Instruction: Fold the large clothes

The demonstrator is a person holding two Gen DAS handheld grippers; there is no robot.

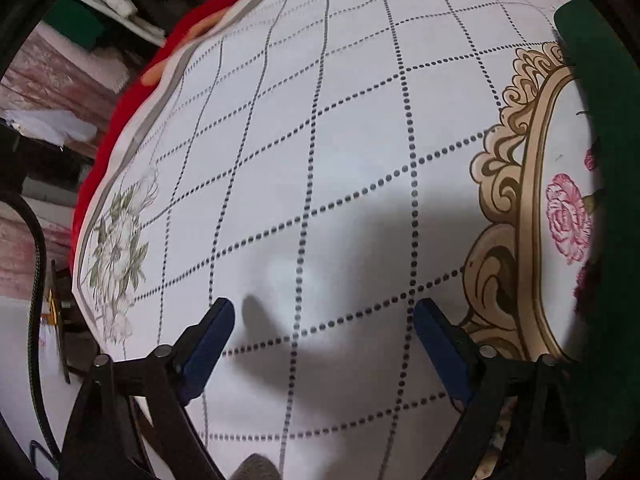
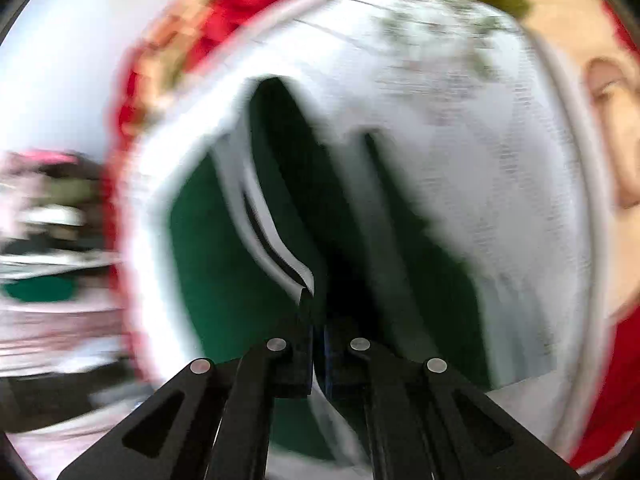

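Observation:
A dark green garment with white stripes hangs from my right gripper, which is shut on its white-trimmed edge; this view is blurred by motion. The same green garment shows along the right edge of the left wrist view, lying on the white tablecloth with dotted grid lines. My left gripper is open and empty, its blue-padded fingers spread wide just above the cloth, to the left of the garment.
The tablecloth has a gold ornate frame with pink roses and a pale flower print. A red cover shows under its far edge. Clutter, including folded green and white items, sits beyond the table at the left.

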